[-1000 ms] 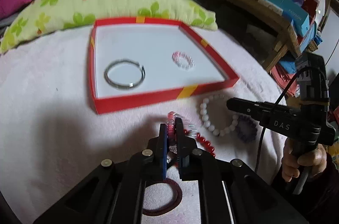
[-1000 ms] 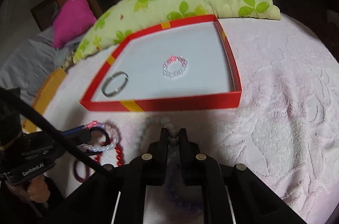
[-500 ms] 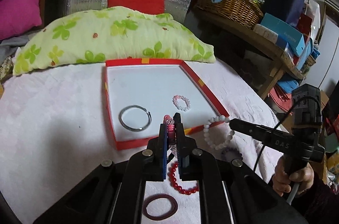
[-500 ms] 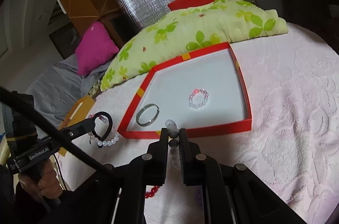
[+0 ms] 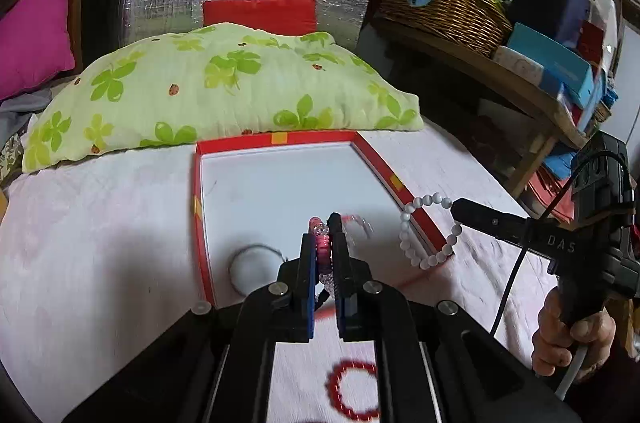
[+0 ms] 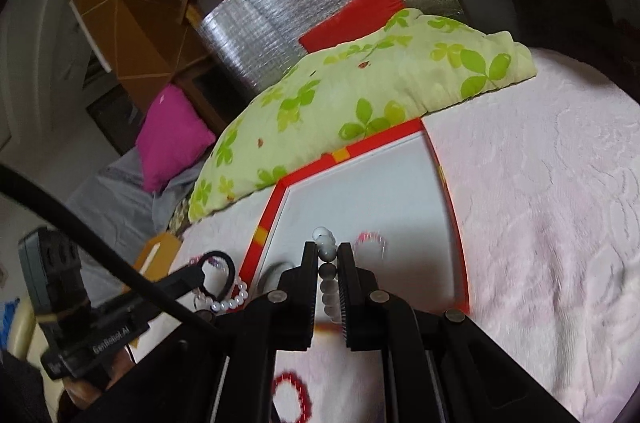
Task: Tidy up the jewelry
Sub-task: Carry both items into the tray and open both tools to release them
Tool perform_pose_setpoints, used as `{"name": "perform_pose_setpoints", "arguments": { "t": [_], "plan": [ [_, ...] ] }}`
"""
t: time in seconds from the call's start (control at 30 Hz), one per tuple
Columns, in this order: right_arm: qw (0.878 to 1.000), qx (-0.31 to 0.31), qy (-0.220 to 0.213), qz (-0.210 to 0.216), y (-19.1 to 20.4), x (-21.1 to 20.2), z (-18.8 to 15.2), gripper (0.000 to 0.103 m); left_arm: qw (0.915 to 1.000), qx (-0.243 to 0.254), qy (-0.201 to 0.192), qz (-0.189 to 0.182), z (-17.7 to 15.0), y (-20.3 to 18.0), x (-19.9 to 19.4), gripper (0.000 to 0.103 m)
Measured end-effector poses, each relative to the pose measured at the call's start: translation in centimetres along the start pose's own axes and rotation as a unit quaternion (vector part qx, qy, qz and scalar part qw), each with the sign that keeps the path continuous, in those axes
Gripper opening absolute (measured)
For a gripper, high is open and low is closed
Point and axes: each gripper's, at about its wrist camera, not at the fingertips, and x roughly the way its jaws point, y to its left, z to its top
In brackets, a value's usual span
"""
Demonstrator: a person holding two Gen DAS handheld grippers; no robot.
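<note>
Both sets of fingers clamped: left gripper on a pink bead bracelet, right gripper on a white bead bracelet, above the red tray. Light, limp, slippery strands; best pinched across beads.

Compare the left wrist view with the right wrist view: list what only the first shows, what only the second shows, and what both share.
Only the left wrist view: the wicker basket on the wooden shelf, and the white bead bracelet hanging as a full loop from the right gripper.

Only the right wrist view: the left gripper from outside, carrying its pink and clear bracelet.

Both: red tray, green pillow, magenta cushion, red bead bracelet.
</note>
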Motion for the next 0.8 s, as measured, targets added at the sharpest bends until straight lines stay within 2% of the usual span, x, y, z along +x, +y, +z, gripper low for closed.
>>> {"name": "perform_pose_setpoints", "arguments": {
  "t": [0.3, 0.53, 0.8],
  "plan": [
    [0.999, 0.037, 0.015, 0.007, -0.2, 6.8, 4.7, 0.011, 0.999, -0.012, 0.004, 0.043, 2.8, 2.5, 5.0, 0.008],
    [0.999, 0.025, 0.045, 0.014, 1.2, 12.6, 5.9, 0.011, 0.9985, -0.023, 0.031, 0.039, 2.5, 4.8, 9.2, 0.008],
    [0.995, 0.062, 0.073, -0.012, -1.2, 16.0, 6.5, 0.011, 0.9969, -0.031, 0.059, 0.042, 2.4, 5.9, 12.2, 0.008]
  ]
}}
